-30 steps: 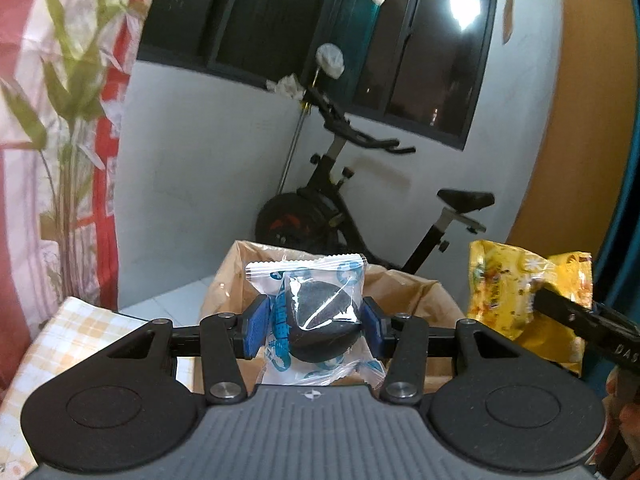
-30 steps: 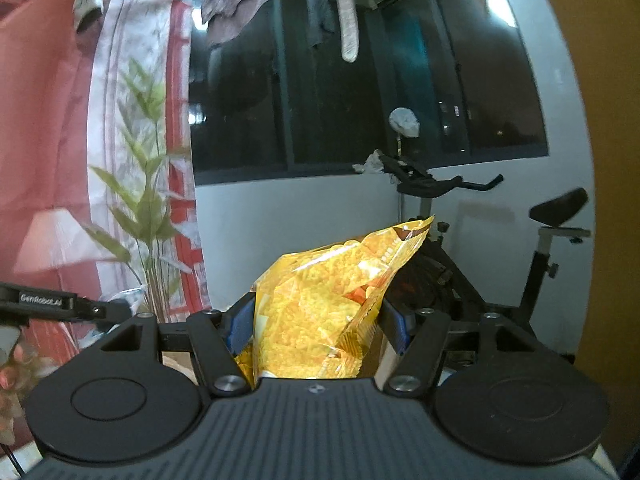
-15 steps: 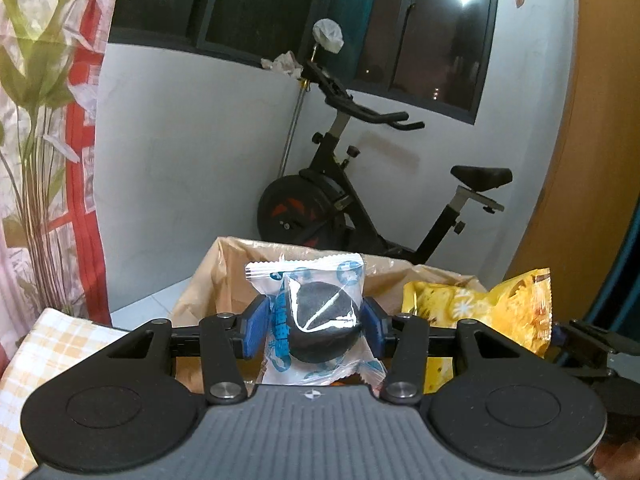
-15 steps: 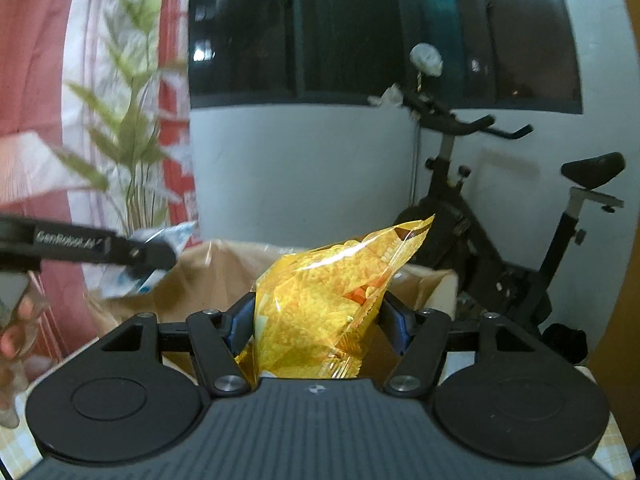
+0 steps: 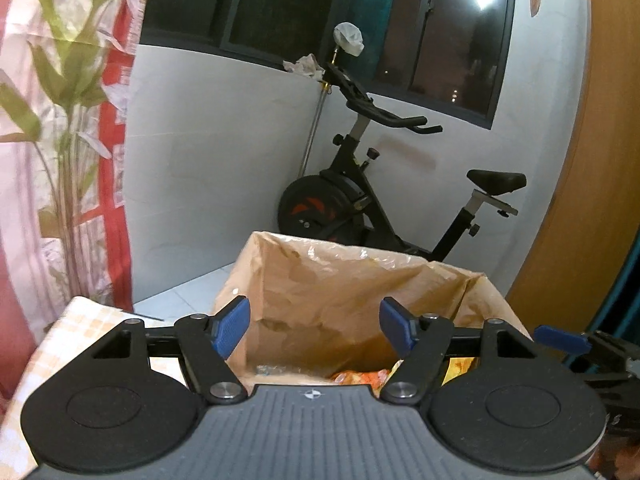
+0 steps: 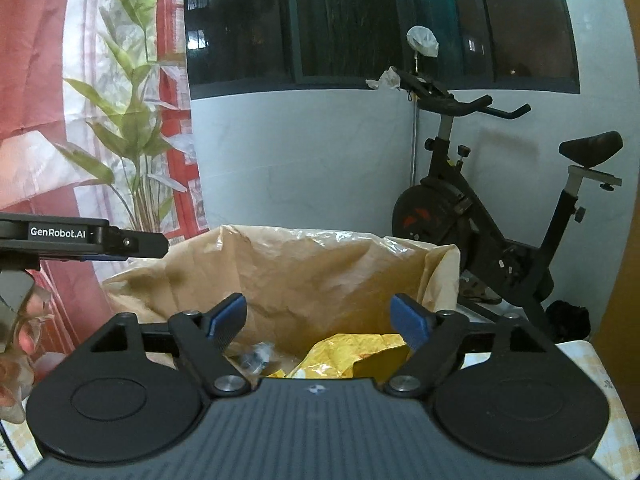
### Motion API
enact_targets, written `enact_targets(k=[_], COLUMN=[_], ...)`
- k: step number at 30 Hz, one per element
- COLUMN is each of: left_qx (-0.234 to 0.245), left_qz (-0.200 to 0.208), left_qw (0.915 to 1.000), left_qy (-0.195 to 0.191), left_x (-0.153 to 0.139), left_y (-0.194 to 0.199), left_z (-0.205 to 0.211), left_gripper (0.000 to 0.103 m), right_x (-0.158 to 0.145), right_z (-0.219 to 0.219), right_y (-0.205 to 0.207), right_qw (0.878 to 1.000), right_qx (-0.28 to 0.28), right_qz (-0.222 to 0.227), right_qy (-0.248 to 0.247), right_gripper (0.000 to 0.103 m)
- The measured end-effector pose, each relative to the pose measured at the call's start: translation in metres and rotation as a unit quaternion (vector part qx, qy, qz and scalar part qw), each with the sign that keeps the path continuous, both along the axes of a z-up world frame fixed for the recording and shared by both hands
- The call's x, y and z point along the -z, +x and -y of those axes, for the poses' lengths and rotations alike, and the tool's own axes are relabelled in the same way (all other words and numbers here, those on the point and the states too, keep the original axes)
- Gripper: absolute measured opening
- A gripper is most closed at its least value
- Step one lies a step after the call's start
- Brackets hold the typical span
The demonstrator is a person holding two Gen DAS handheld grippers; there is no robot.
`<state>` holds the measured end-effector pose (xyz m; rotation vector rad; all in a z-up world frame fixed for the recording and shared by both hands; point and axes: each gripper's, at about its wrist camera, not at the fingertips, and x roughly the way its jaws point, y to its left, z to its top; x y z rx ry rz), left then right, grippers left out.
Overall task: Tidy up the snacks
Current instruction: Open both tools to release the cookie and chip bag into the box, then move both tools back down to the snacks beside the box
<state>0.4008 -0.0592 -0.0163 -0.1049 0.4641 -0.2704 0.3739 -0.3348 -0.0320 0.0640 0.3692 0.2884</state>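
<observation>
The yellow snack packet (image 6: 352, 354) lies crumpled inside the brown paper bag (image 6: 320, 280), beside a small clear wrapper (image 6: 256, 356); in the left wrist view we see only an orange-yellow corner of the snacks (image 5: 360, 376) at the bag's bottom. The bag stands upright with its mouth wide, which we judge suits dropping items in from above. We note the right hand-held gripper (image 6: 320, 320) poised over the mouth with its blue pads spread and nothing between them; the left hand-held gripper (image 5: 316, 324) is likewise spread and empty above the same opening. Both positions fit a release over the bag. The side of the left tool, seen from the right wrist, reads "GenRobot.AI" (image 6: 58, 233). The bag rests on a worktop with a checked cloth (image 5: 84, 320). Behind stand an exercise bike (image 5: 384, 200), a white wall and a leaf-print curtain (image 6: 120, 120).
</observation>
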Motion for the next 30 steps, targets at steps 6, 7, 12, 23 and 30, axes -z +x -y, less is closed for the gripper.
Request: enact_targets(k=[6,7,12,23,30], left_qx=[-0.010,-0.011,-0.017,-0.036,-0.052], left_qz=[0.001,0.000,-0.011,-0.025,-0.047], left_qw=[0.9999,0.9999,0.9997,0.9988,0.9975], left_qy=[0.010,0.008,0.013,0.020,-0.005], left_x=[-0.005,-0.005,0.002,0.025,0.043], left_y=[-0.031,-0.036,-0.064,-0.110,-0.130], left_z=[-0.019,-0.022,-0.035,-0.063,-0.079], left_gripper=[0.075,0.075,0.075,0.075,0.075], right_x=[-0.008,-0.009,-0.004,0.019,0.036], right_z=[0.004,0.006,0.013,0.019,0.027], right_y=[-0.033,-0.039,-0.066,-0.117,-0.136], right_qw=[1.000,1.000,0.999,0.998,0.997], right_qx=[0.008,0.011,0.022,0.052,0.066], right_qz=[-0.002,-0.002,-0.010,-0.018,-0.034], right_qy=[0.016,0.020,0.034,0.027,0.035], right_gripper=[0.089,0.091,0.093,0.093,0.093])
